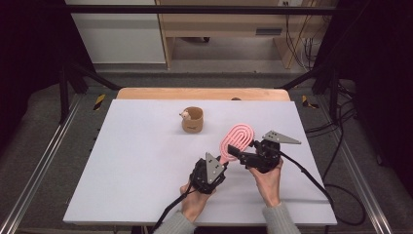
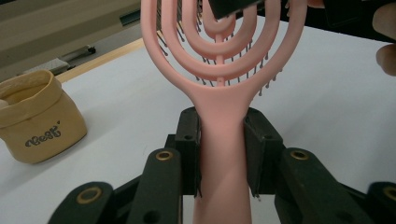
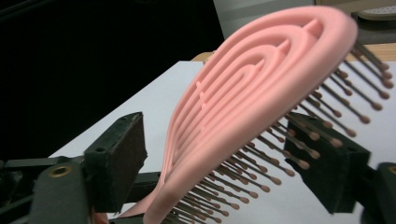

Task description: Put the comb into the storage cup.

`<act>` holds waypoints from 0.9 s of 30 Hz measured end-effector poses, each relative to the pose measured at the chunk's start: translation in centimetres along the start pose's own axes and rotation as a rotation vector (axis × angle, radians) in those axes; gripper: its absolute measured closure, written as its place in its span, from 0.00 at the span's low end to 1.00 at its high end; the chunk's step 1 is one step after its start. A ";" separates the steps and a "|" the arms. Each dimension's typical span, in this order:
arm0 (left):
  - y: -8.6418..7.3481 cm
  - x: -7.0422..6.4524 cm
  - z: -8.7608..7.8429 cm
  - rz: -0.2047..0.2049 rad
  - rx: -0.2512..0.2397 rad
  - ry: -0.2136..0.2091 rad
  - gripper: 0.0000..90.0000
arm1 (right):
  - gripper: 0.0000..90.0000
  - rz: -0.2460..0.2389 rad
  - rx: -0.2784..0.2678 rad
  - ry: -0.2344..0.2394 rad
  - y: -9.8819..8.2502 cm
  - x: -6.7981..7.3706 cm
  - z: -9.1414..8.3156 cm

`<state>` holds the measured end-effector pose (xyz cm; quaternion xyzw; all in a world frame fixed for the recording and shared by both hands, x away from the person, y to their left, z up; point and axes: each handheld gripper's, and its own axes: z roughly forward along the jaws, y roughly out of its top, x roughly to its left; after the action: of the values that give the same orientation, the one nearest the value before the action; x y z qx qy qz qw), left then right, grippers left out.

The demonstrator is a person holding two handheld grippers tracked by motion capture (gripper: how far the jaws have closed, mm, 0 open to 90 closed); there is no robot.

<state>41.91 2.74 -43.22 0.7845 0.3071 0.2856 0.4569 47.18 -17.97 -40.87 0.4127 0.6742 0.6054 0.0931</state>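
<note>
Your left gripper (image 2: pixel 219 154) is clamped on the handle of the pink hairbrush (image 2: pixel 219 70), one pad pressed against each side of it. The brush head rises straight ahead of those jaws, clear of the white table (image 1: pixel 136 161), its concentric ribs facing you in the left gripper view.

Your right gripper (image 3: pixel 233 158) has the brush head (image 3: pixel 261 93) between its jaws. They stand spread: in the right gripper view one pad stays apart from the ribbed back, and the other sits at the bristle tips, though contact there cannot be told.

In the high view your two grippers (image 1: pixel 210 171) (image 1: pixel 234 152) sit just beside each other. A tan fabric pouch (image 1: pixel 193 120) stands well beyond them, apart from the brush.
</note>
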 end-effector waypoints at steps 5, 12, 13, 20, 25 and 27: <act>-0.2 0.0 0.0 0.002 -0.001 0.000 0.77 | 0.40 0.023 0.006 0.011 0.0 -0.1 -0.1; -0.2 0.0 0.0 0.006 0.001 0.004 0.77 | 0.49 0.072 0.026 0.028 0.1 -0.3 -0.2; -0.2 0.0 0.0 0.005 0.002 0.003 0.77 | 0.50 0.078 0.030 0.027 0.1 -0.3 -0.2; -0.3 0.0 0.1 0.012 0.004 0.008 0.77 | 0.53 0.113 0.041 0.039 0.0 -0.4 -0.2; -0.3 -0.1 0.1 0.014 0.004 0.013 0.77 | 0.56 0.124 0.044 0.048 0.0 -0.4 -0.2; -0.3 -0.1 0.2 0.014 0.003 0.015 0.77 | 0.57 0.128 0.045 0.055 0.0 -0.4 -0.2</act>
<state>41.90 2.71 -43.60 0.7852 0.3054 0.2944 0.4511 47.31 -18.34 -40.94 0.4402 0.6623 0.6056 0.0264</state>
